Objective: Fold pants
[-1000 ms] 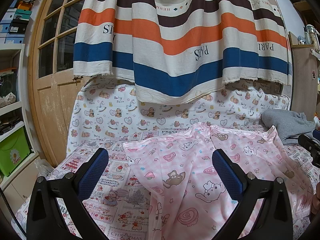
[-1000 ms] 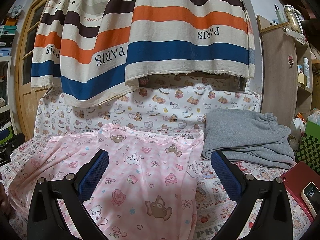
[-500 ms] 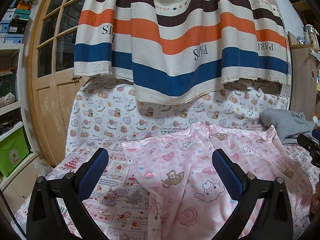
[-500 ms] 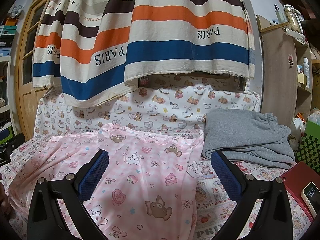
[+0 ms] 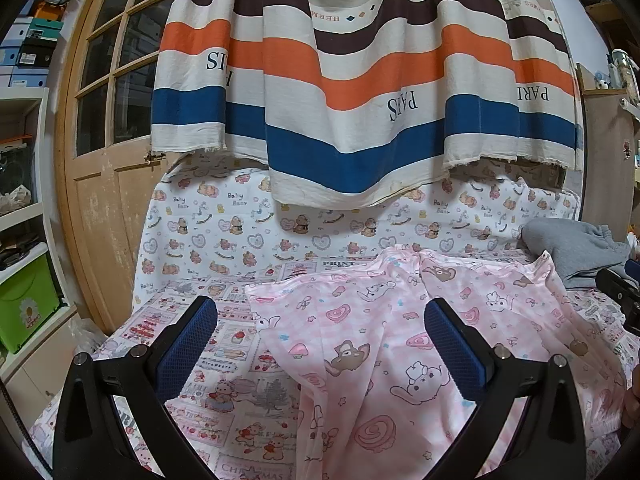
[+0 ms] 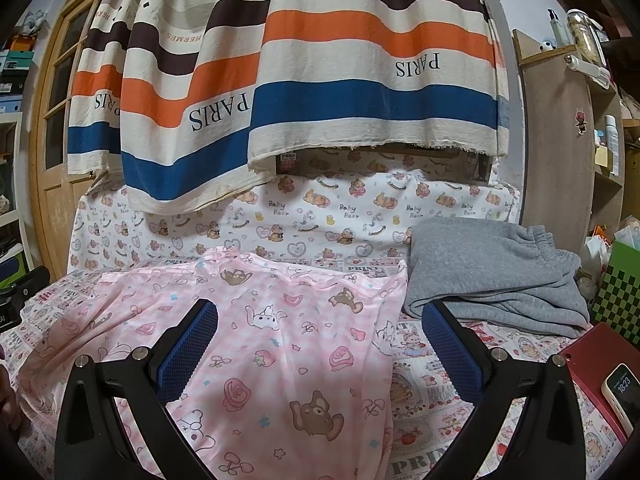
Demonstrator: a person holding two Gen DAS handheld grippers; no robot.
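Pink cartoon-print pants (image 5: pixel 392 344) lie spread flat on the printed bed cover, waistband toward the back; they also show in the right wrist view (image 6: pixel 280 340). My left gripper (image 5: pixel 320 344) is open and empty, hovering above the pants' left part. My right gripper (image 6: pixel 320 348) is open and empty, hovering above the pants' right part. Neither gripper touches the cloth.
A folded grey garment (image 6: pixel 492 276) lies at the right of the pants. A red box (image 6: pixel 592 372) with a phone (image 6: pixel 622 392) on it sits at the near right. A striped cloth (image 5: pixel 360 92) hangs behind. A wooden door (image 5: pixel 104 184) and shelves stand left.
Both grippers have stayed almost still; the left view has shifted only slightly. The pants have not moved.
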